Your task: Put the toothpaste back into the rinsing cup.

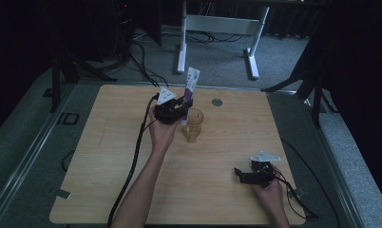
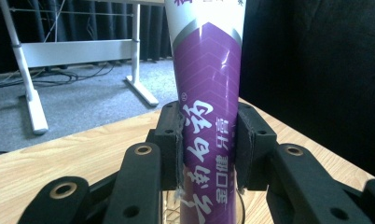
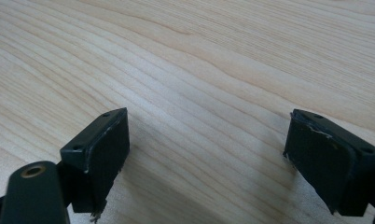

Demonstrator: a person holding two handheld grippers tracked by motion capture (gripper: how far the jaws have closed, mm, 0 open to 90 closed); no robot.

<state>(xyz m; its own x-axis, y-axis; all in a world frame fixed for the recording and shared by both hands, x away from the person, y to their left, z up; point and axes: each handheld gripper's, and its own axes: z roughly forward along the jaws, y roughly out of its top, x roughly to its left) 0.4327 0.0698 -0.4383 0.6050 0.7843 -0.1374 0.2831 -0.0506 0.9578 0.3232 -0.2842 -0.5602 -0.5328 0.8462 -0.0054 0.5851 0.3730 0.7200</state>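
A purple and white toothpaste tube [image 1: 191, 85] stands upright, its lower end inside a clear amber glass [image 1: 194, 125] near the middle of the wooden table [image 1: 108, 156]. My left gripper [image 1: 183, 105] is shut on the tube just above the glass rim. In the left gripper view the tube [image 2: 208, 116] is pinched between both pads [image 2: 170, 140], with the glass rim faintly visible below. My right gripper [image 1: 240, 174] rests low near the table's front right, held by a hand. In the right gripper view its jaws stand wide apart over bare wood, the right gripper [image 3: 206, 158] holding nothing.
A small round metal grommet [image 1: 217, 102] is set in the table behind the glass. Beyond the far edge stand a white desk frame [image 1: 217, 33] and cables on grey carpet. Black cables trail from both grippers across the table.
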